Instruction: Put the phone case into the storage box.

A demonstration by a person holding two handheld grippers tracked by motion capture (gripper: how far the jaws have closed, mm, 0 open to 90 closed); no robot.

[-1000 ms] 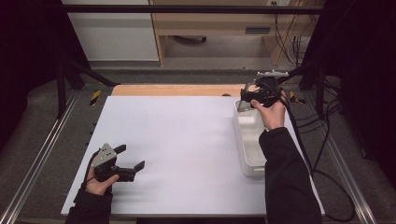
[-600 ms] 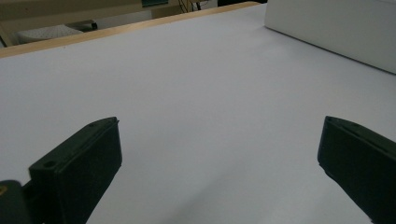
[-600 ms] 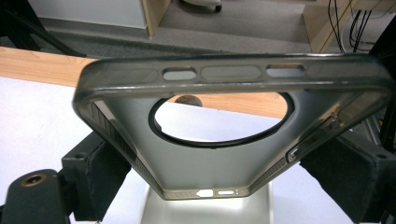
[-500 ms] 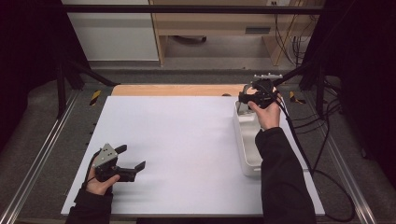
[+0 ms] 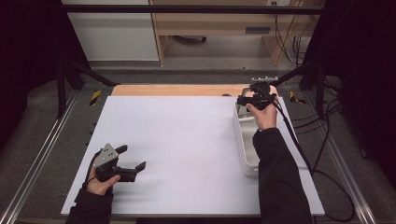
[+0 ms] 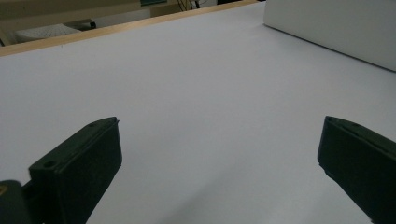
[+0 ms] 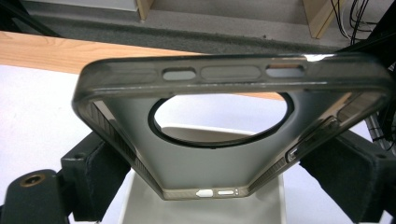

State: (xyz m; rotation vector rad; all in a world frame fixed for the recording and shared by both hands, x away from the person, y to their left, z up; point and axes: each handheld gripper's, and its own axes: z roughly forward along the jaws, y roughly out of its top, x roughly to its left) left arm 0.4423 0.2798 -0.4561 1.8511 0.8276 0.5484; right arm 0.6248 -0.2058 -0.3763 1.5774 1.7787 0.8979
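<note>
Since 1.0 s ago, right gripper point(image 5: 243, 100), jaws clamping phone case point(image 7: 219, 135), moved toward the tray's point(image 5: 243, 154) far end; left gripper point(image 5: 130, 162) spread wide.

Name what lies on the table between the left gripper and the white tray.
Nothing: from the left gripper to the white tray, the high view shows bare white tabletop.

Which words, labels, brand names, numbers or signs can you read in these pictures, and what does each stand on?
None can be read. The phone case clamped in the right gripper, the white tray, the white table top and the open left gripper bear no lettering.
</note>
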